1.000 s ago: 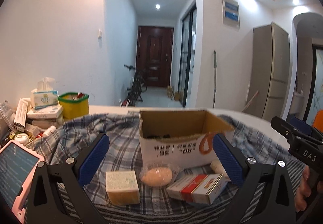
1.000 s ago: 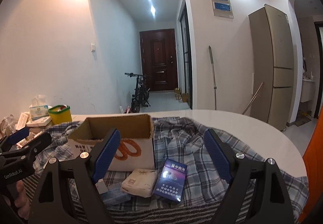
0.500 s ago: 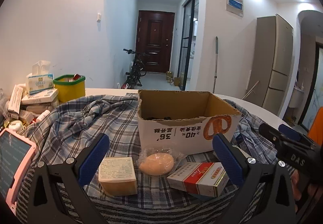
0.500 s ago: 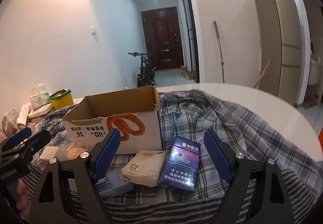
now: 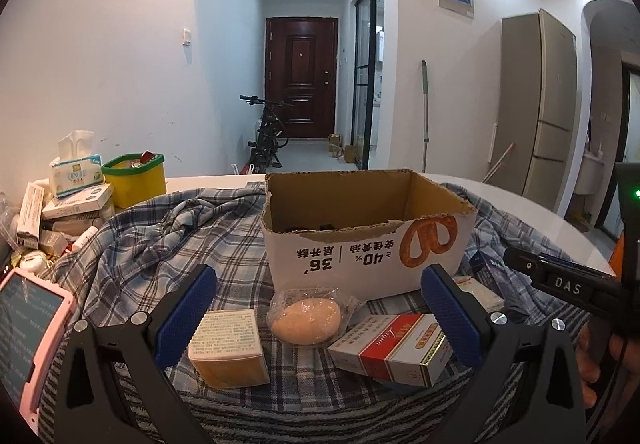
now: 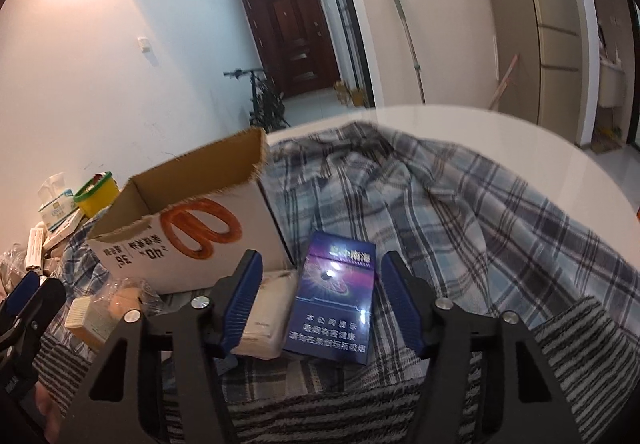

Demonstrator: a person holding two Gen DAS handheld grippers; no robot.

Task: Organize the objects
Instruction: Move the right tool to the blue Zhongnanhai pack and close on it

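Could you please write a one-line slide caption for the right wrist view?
Right hand-held gripper closing around a blue cigarette pack lying on plaid cloth beside the open cardboard box.

Dark wooden door [image 5: 302,78] at corridor's far end; bicycle [image 5: 266,138] before it; refrigerator [image 5: 538,104] far right.

Open cardboard box [image 5: 360,240], wrapped bun [image 5: 306,321], red-white carton [image 5: 394,344]

The cardboard box [image 5: 360,260] carries upside-down print, "36'" and "40%" among Chinese characters, beside a pretzel drawing. "DAS" stands in white on the black right gripper [image 5: 568,288]. The blue cigarette pack [image 6: 334,300] bears white Chinese lines. The red-and-white carton [image 5: 394,344] shows script too small to read.
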